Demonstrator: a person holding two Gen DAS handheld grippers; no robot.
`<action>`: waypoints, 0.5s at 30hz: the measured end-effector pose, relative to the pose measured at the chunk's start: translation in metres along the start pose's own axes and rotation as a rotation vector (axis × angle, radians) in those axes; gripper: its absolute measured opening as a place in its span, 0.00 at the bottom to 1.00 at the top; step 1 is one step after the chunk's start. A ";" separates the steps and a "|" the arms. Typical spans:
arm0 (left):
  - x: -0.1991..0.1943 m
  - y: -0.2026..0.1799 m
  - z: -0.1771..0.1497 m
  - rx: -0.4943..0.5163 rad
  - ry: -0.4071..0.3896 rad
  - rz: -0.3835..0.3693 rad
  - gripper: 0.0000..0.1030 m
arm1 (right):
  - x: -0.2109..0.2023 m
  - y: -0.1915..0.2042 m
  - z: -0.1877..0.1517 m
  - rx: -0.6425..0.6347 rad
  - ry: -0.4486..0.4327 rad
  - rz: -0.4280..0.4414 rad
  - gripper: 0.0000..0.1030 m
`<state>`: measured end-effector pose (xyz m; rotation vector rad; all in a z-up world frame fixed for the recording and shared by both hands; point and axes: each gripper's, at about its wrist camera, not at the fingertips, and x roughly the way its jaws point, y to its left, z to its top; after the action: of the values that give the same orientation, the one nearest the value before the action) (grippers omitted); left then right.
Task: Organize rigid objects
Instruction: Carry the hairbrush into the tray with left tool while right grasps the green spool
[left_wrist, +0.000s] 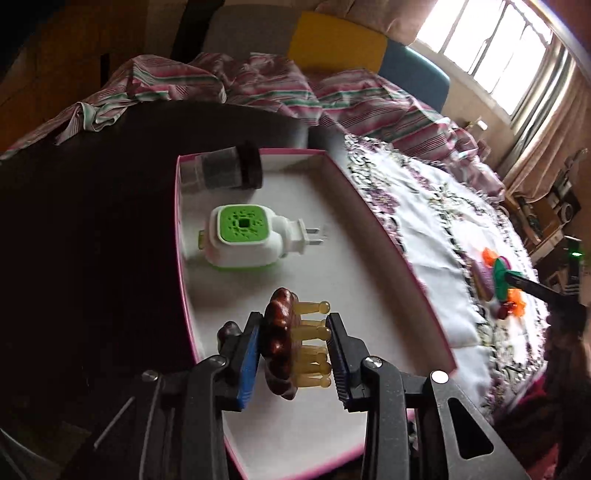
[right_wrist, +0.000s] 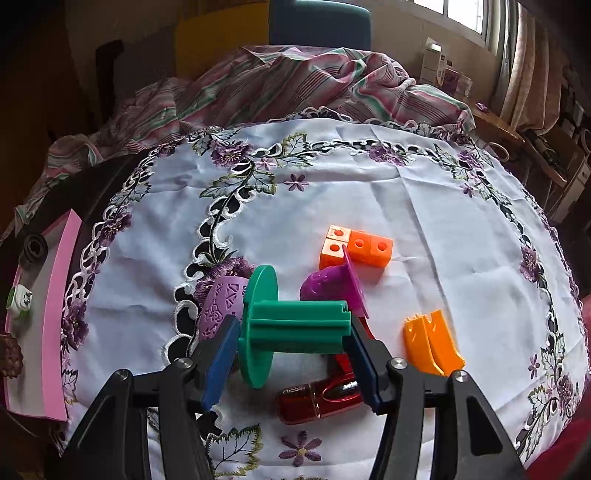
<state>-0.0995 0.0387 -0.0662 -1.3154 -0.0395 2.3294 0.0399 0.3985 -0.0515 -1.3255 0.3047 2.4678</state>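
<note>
Brown scalp massager (left_wrist: 282, 347), one, sits gripped in the left claw (left_wrist: 293, 354) above the pink-rimmed box (left_wrist: 373, 206). Right claw (right_wrist: 291, 354) clamps one green spool (right_wrist: 291, 326); orange cube block (right_wrist: 356, 247) at one o'clock, red bottle's (right_wrist: 317, 400) lettering unreadable.

- Left gripper (left_wrist: 293, 354): matte black angular plastic linkage arms with triangular cut-outs, round silver screw heads at the pivots, and flat blue ribbed pads (left_wrist: 248, 365) lining the fingers.
- Right gripper (right_wrist: 291, 365): the same black frame, silver pivot screws, blue finger pads (right_wrist: 218, 365).
</note>
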 end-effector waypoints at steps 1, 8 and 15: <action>0.003 0.001 0.003 0.005 -0.013 0.014 0.34 | -0.001 0.000 0.000 0.001 -0.004 0.002 0.56; 0.019 0.008 0.031 0.018 -0.058 0.087 0.34 | -0.003 0.000 0.001 0.001 -0.018 -0.001 0.56; 0.027 0.021 0.052 -0.009 -0.077 0.137 0.32 | -0.003 -0.001 0.002 -0.001 -0.027 0.002 0.56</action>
<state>-0.1616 0.0414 -0.0644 -1.2689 0.0164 2.4970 0.0403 0.3996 -0.0474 -1.2915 0.2990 2.4860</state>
